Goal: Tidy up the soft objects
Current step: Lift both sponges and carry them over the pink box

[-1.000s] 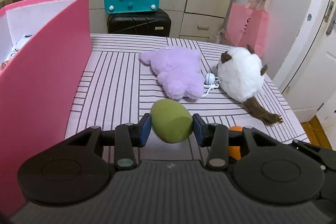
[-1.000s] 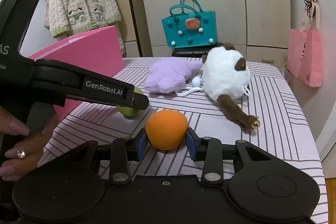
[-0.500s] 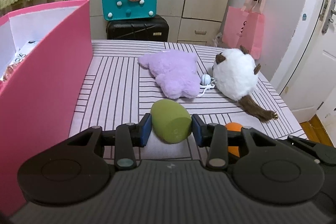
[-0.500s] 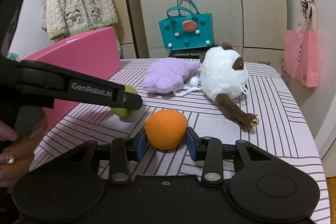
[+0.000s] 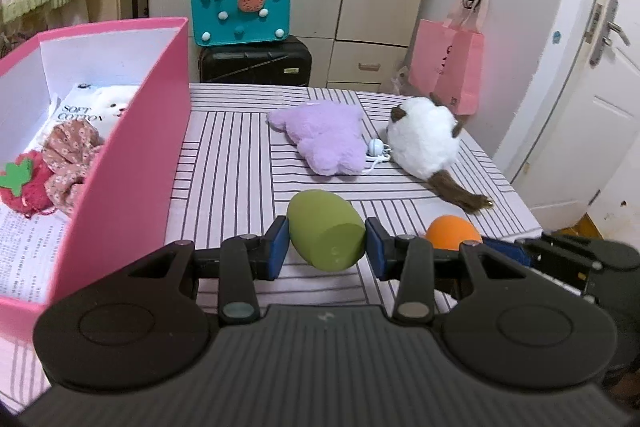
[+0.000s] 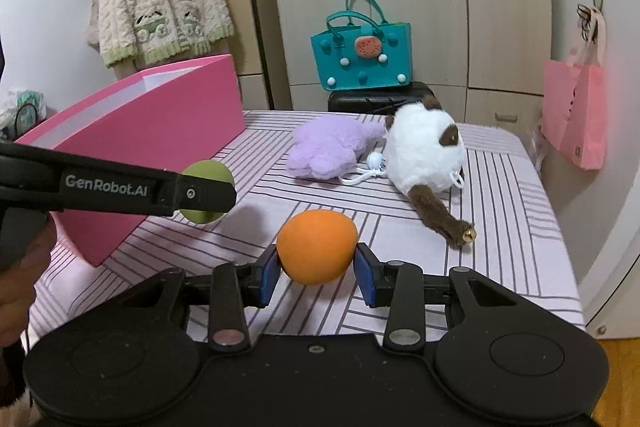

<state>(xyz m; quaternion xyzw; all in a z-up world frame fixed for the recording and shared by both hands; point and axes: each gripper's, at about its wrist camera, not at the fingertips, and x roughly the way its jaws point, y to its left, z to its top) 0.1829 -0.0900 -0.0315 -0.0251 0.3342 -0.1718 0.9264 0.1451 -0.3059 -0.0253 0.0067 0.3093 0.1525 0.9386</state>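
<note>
The left gripper (image 5: 326, 242) is clenched on a green egg-shaped sponge (image 5: 325, 230), its blue pads pressing both sides, and the right gripper (image 6: 316, 271) is clenched the same way on an orange sponge (image 6: 316, 246). Both sponges hang clear of the striped table (image 5: 232, 163), each casting a shadow on the cloth below. Against the frames of a second ago, the grips are unchanged, but both grippers have lifted: in the left wrist view the pink box (image 5: 132, 163) on the table's left side, which before showed mostly its outer wall, now opens to the camera, with a red strawberry toy (image 5: 22, 187), a floral scrunchie (image 5: 70, 155) and a white packet (image 5: 100, 107) lying inside. In the right wrist view the green sponge, earlier low and just beside the orange one, now sits higher and further left, close against the box's near wall, while the left gripper's black arm has shifted left with it. The purple plush (image 5: 324, 139) and the white and brown plush cat (image 5: 426, 143) lie where they did, near the table's far right corner, touching a small white bell (image 5: 375, 147) between them, the cat's brown tail stretching toward the right edge. A teal bag (image 6: 362, 57) stands on a black suitcase (image 5: 256, 65) beyond the far edge.
</note>
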